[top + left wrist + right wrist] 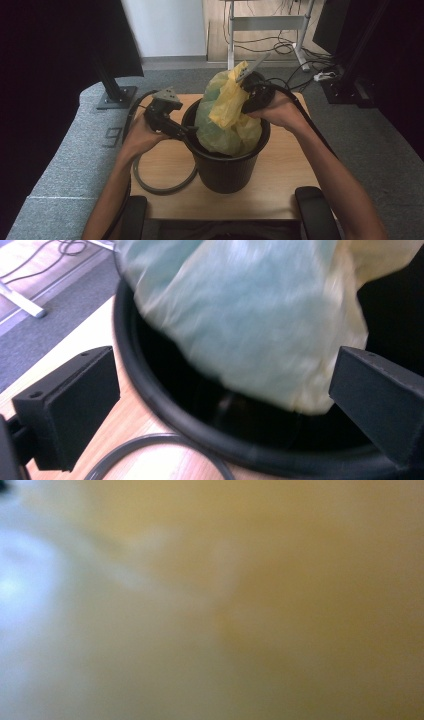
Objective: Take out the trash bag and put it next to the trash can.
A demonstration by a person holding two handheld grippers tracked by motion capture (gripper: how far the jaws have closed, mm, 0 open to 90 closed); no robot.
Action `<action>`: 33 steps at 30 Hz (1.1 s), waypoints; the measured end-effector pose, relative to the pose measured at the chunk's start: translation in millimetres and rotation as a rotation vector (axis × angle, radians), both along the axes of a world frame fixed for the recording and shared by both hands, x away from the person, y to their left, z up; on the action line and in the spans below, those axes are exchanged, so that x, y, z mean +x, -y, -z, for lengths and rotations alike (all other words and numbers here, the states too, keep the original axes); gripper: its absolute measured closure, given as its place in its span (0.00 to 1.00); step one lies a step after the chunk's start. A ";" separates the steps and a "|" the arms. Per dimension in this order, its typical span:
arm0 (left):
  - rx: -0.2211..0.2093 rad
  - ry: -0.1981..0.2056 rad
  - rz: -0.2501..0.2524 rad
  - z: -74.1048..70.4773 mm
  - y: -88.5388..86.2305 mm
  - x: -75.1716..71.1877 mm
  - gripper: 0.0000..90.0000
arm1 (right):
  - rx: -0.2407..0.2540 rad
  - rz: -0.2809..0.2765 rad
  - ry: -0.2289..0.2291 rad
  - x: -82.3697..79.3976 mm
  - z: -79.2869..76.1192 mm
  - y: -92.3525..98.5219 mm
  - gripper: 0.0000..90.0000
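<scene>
A black bin [225,172] stands on the wooden table [285,175], and a yellow-green plastic bag [225,120] bulges out of its top. My left gripper [186,132] is at the bin's left rim. In the left gripper view its jaws [227,377] stand wide open on either side of the bin's rim [165,410], with the bag [250,320] just beyond and nothing pressed between them. My right gripper [246,84] is above the bin's far right side, shut on a bunched-up yellow part of the bag. Blurred yellow plastic [280,605] lies close against the right gripper view's camera and hides the jaws.
A grey cable [162,187] loops on the table left of the bin. Two black armrests [315,210] flank the table's near edge. Beyond the table are grey carpet, a black stand [112,92], a desk frame [265,25] and loose cables on the floor.
</scene>
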State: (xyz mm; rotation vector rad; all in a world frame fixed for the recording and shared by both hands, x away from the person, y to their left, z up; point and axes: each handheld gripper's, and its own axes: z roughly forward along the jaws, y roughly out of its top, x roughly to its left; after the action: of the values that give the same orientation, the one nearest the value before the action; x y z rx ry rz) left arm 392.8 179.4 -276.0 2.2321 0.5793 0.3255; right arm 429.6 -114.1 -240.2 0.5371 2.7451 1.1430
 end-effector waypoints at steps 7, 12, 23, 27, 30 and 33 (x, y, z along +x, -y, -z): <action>-0.039 -0.009 -0.035 15.1 -31.0 -8.7 0.00 | 0.002 0.022 0.014 1.6 -17.0 4.8 0.85; -0.058 -0.012 -0.066 34.5 -47.2 -13.0 0.00 | 0.003 0.033 0.024 2.9 -27.4 6.4 0.85; -0.098 -0.025 -0.132 96.4 -62.9 -18.1 0.00 | -0.008 0.050 0.040 5.1 -44.7 8.0 0.85; -0.116 -0.034 -0.156 118.8 -65.6 -21.0 0.00 | -0.007 0.051 0.046 5.2 -51.3 8.7 0.85; -0.138 -0.047 -0.176 135.3 -67.3 -23.2 0.00 | -0.011 0.052 0.053 4.4 -56.5 8.8 0.85; -0.130 -0.047 -0.200 150.6 -68.4 -25.2 0.00 | -0.011 0.055 0.061 3.6 -62.7 9.8 0.85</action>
State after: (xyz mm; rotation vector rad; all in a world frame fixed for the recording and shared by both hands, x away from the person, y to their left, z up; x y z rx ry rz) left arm 367.6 247.8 -426.6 2.0661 0.8277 0.3281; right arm 433.2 -123.8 -177.4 0.5635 2.6670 1.1117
